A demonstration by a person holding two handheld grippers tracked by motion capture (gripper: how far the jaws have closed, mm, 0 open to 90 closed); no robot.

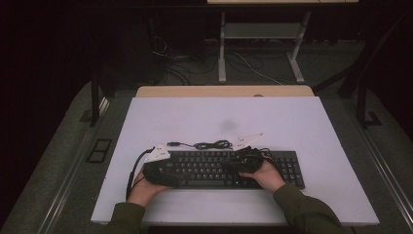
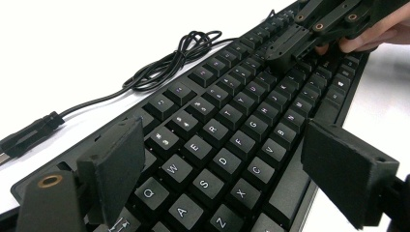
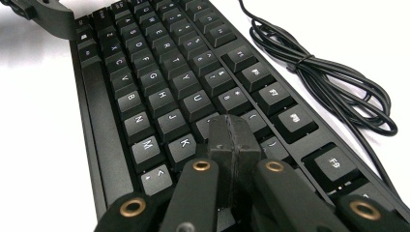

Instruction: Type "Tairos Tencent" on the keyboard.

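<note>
A black keyboard (image 1: 214, 168) lies on a white tabletop (image 1: 219, 114), and its coiled cable (image 1: 212, 145) rests just behind it. My left gripper (image 1: 168, 171) hovers over the keyboard's left end. In the left gripper view it (image 2: 227, 164) is open wide, with its pads (image 2: 116, 162) standing either side of the letter keys (image 2: 227, 159). My right gripper (image 1: 233, 165) sits over the keyboard's middle. In the right gripper view it (image 3: 232, 137) is shut, and its joined tips rest on or just above keys near K (image 3: 183, 143). Whether they touch is unclear.
The cable (image 3: 329, 82) ends in a USB plug (image 2: 29, 133) lying loose on the tabletop. A beige desk edge (image 1: 224, 91) runs behind the white top. Beyond it stand a metal table frame (image 1: 258, 48) and floor cables (image 1: 175, 66). A dark post (image 1: 95, 102) rises at the left.
</note>
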